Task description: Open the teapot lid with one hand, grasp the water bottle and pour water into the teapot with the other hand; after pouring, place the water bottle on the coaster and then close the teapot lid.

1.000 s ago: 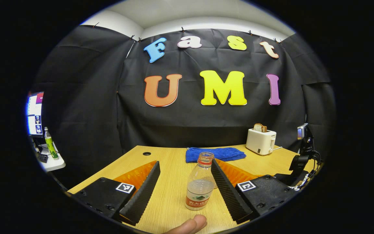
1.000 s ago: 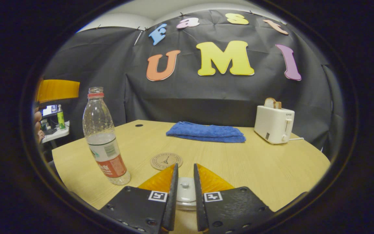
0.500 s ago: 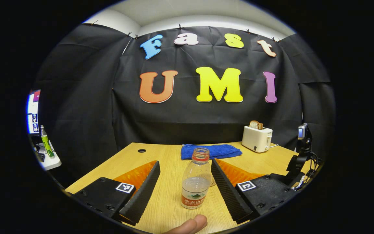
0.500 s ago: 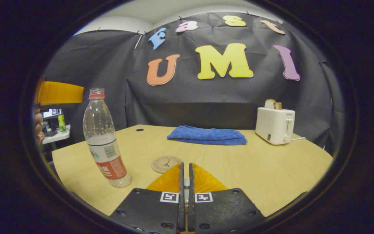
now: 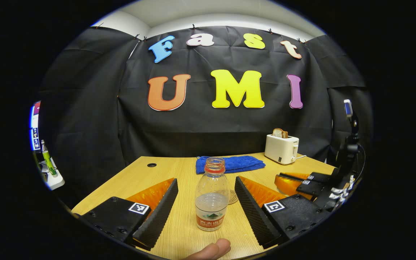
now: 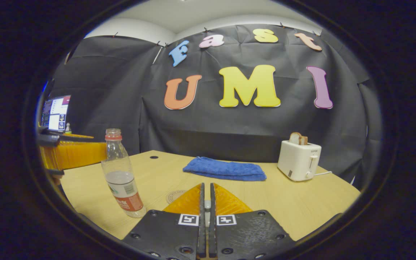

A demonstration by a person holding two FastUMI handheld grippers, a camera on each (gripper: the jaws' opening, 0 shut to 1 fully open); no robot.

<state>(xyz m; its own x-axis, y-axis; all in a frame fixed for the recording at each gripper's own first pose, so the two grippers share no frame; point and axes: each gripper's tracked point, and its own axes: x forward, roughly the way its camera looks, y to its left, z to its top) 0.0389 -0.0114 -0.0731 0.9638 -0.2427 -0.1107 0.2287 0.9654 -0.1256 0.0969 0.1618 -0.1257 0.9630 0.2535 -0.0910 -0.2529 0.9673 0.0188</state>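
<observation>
A clear water bottle [image 5: 211, 195] with no cap and a red label stands upright on the wooden table [image 5: 179, 231]. It sits between the spread fingers of my open left gripper [image 5: 205, 180], which do not touch it. A round coaster [image 5: 233, 197] lies just behind the bottle. In the right gripper view my right gripper [image 6: 206, 186] is shut, with a sliver of the white teapot lid [image 6: 207, 205] showing between its fingers. The teapot's body is hidden beneath it. The bottle [image 6: 121, 180] stands to its left and the coaster [image 6: 174, 196] just ahead. The right gripper [image 5: 291, 179] hangs above the table's right side.
A folded blue towel [image 6: 224, 169] lies at the back middle. A white toaster [image 6: 298, 160] holding bread stands at the back right. A fingertip [image 5: 211, 249] shows at the bottom edge. The left gripper [image 6: 71, 154] sits at the far left. A monitor [image 6: 54, 112] glows beyond the table.
My right gripper has shut on the teapot lid's knob and risen, coming into the left gripper view. The bottle now looks smaller and more centred between the left fingers.
</observation>
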